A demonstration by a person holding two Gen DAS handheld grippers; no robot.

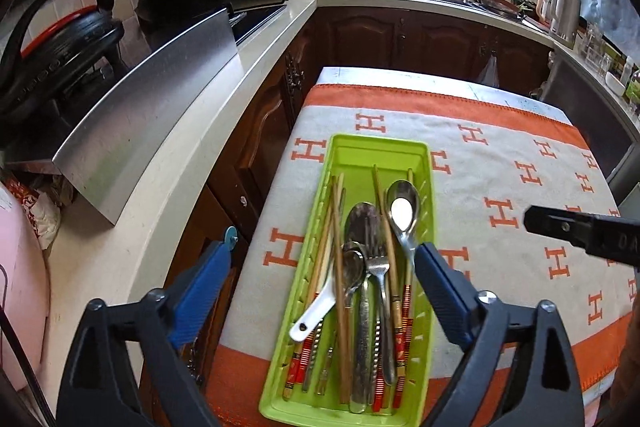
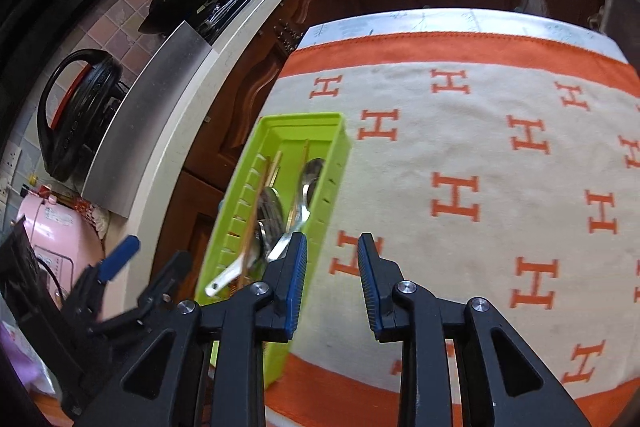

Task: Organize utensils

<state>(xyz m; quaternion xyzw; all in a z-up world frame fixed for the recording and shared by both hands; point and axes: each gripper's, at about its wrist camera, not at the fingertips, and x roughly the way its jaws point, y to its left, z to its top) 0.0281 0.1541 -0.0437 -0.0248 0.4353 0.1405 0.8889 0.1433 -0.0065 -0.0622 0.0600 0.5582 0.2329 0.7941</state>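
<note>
While the utensils (image 1: 368, 291) all sat heaped inside the green tray (image 1: 424, 195), their long axes ran along the tray's length, handles at the near end and bowls toward the far end. Mix was metal spoons, a fork, wooden chopsticks and one white plastic spoon (image 1: 314, 315), overlapping rather than sorted. Tray lay on the orange-and-white cloth (image 1: 520, 155), close to its left edge.

Left gripper (image 1: 324, 263) hung right above the tray, fingers wide apart, straddling the pile across its width, gripping nothing. So it was the nearer one, and its opening already sat crosswise to the handles.

Right gripper (image 2: 332, 247) was just right of the tray over bare cloth, fingers apart, empty; its left finger (image 2: 298, 267) overlapped the tray's right wall in view.

Heap fits either a pile awaiting sorting or everything already gathered in; can't tell which.
</note>
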